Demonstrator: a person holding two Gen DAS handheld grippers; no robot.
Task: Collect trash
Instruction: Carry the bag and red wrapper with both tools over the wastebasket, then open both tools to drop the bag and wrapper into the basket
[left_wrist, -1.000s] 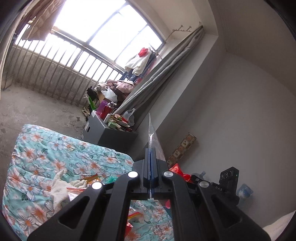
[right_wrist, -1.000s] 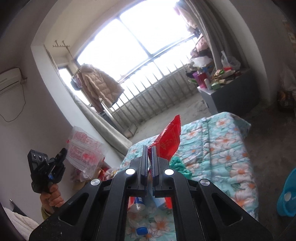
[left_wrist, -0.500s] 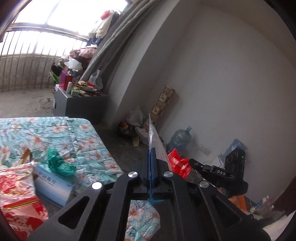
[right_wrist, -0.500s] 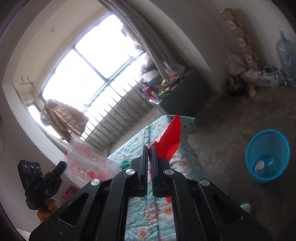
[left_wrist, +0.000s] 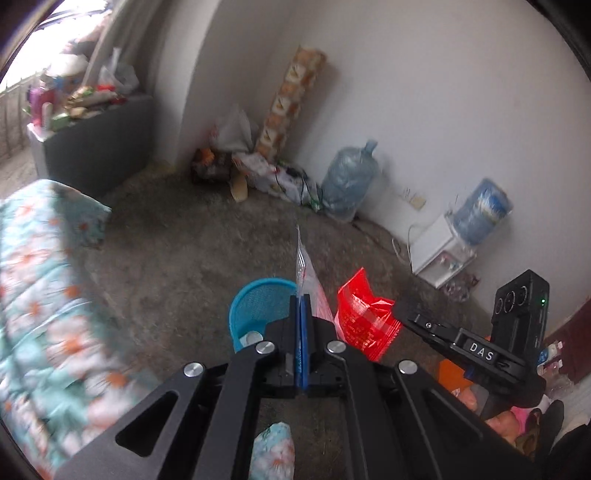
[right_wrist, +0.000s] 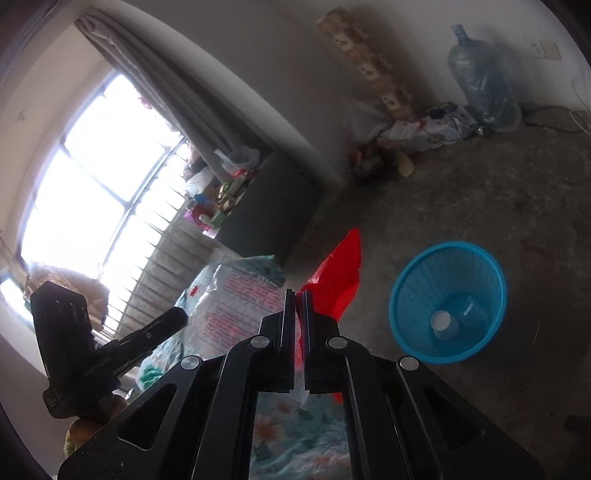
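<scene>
Left gripper (left_wrist: 301, 299) pinches a clear printed bag (right_wrist: 229, 306), seen edge-on; right gripper (right_wrist: 295, 295) pinches a crinkled red wrapper (right_wrist: 340, 277); blue mesh basket (right_wrist: 448, 301) partly hidden in left view.

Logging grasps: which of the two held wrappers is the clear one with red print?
The clear printed wrapper, pinched by the left tongs; the right tongs hold the solid red wrapper.

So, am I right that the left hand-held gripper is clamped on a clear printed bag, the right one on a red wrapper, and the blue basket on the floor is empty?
Not quite: the blue basket is not empty; the right wrist view shows a small cup-like item lying in its bottom. The rest holds: the left hand-held gripper is clamped on the clear printed bag, the right hand-held gripper on the red wrapper.
</scene>
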